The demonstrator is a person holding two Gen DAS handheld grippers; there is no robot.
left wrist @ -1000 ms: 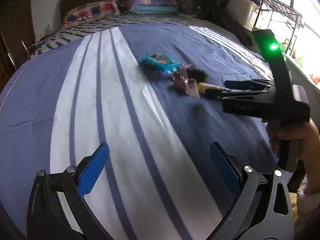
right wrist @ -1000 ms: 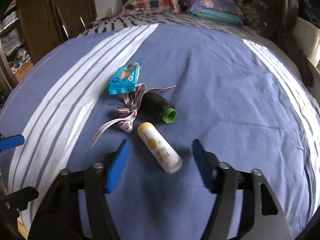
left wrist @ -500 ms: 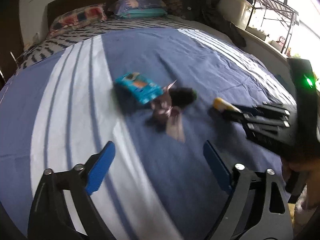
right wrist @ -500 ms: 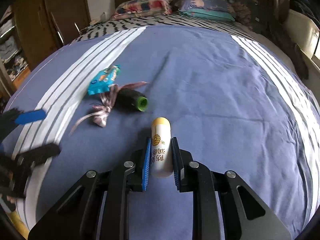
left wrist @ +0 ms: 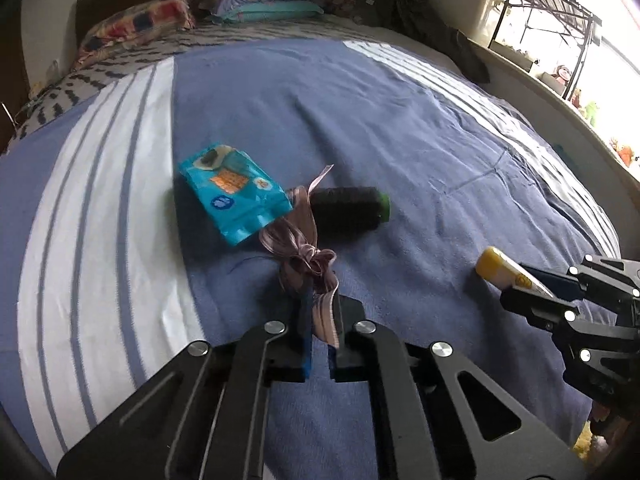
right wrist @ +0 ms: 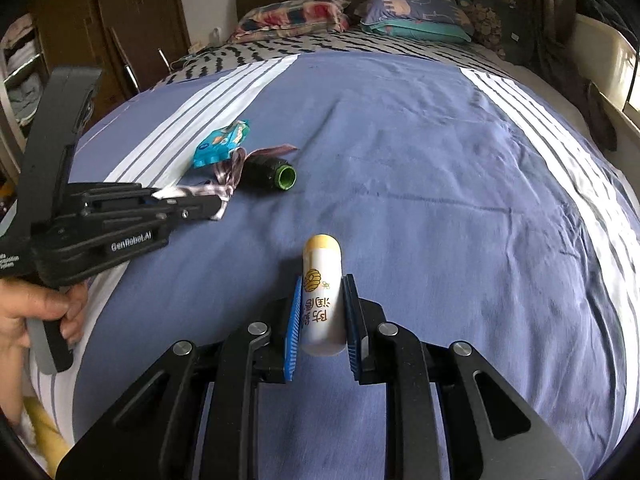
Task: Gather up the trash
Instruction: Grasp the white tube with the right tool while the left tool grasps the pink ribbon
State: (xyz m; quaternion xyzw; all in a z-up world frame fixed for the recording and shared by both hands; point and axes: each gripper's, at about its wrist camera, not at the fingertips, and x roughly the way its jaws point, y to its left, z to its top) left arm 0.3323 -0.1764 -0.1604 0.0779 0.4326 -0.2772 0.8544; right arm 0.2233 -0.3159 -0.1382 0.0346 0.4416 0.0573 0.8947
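My left gripper [left wrist: 320,312] is shut on the tail of a pink ribbon bow [left wrist: 300,240] lying on the bed; it also shows in the right wrist view [right wrist: 216,204]. My right gripper [right wrist: 322,320] is shut on a white tube with a yellow cap [right wrist: 322,284], held just above the cover; the tube also shows in the left wrist view [left wrist: 504,270]. A blue snack wrapper [left wrist: 232,188] and a black spool with a green end [left wrist: 348,208] lie beside the bow.
The blue bedspread with white stripes [left wrist: 400,112] fills both views. Pillows [right wrist: 304,16] and a headboard are at the far end. A wardrobe [right wrist: 120,20] stands left of the bed. A metal rack and window [left wrist: 560,20] are on the right side.
My left gripper moved forward to the ribbon and closed on its tail. My right gripper closed on the tube and now holds it slightly raised.
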